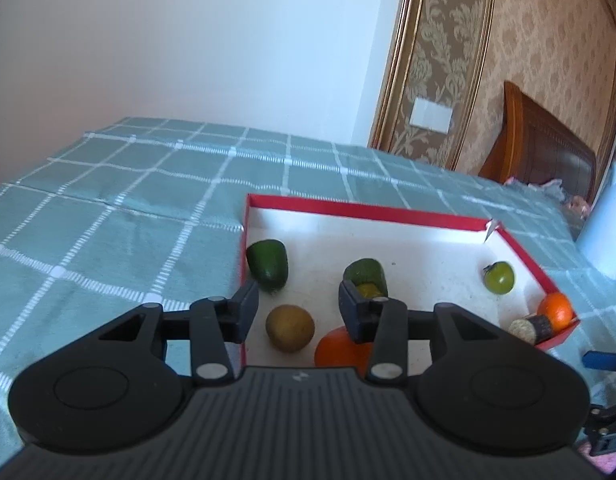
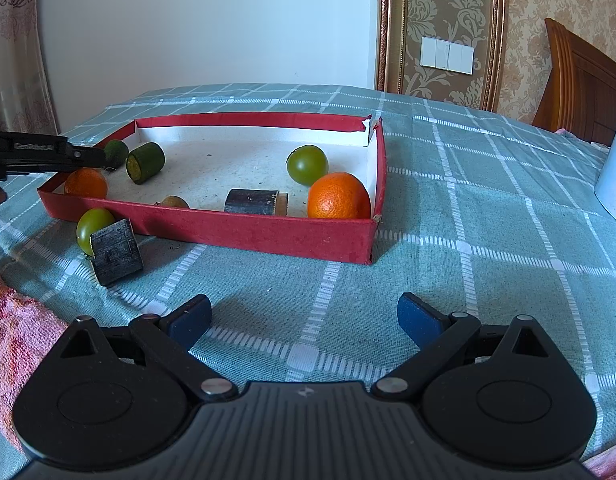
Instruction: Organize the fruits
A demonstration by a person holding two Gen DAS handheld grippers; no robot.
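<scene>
A shallow red box (image 2: 244, 236) with a white floor lies on the checked cloth. It holds two oranges (image 2: 337, 196) (image 2: 86, 183), a green tomato (image 2: 307, 164), two green fruit pieces (image 2: 145, 162), a brown kiwi (image 1: 290, 328) and a dark cut piece (image 2: 254, 202). My left gripper (image 1: 298, 308) hangs over the box's left end, open, its pads clear of the kiwi just below them. A second green tomato (image 2: 92, 228) and a dark block (image 2: 116, 252) lie outside the box's front wall. My right gripper (image 2: 304, 320) stands open over bare cloth in front of the box.
A pink cloth (image 2: 16, 332) lies at the near left edge. A white container (image 2: 615, 184) stands at the far right. A wooden headboard (image 2: 587, 88) and the wall rise behind the cloth-covered surface.
</scene>
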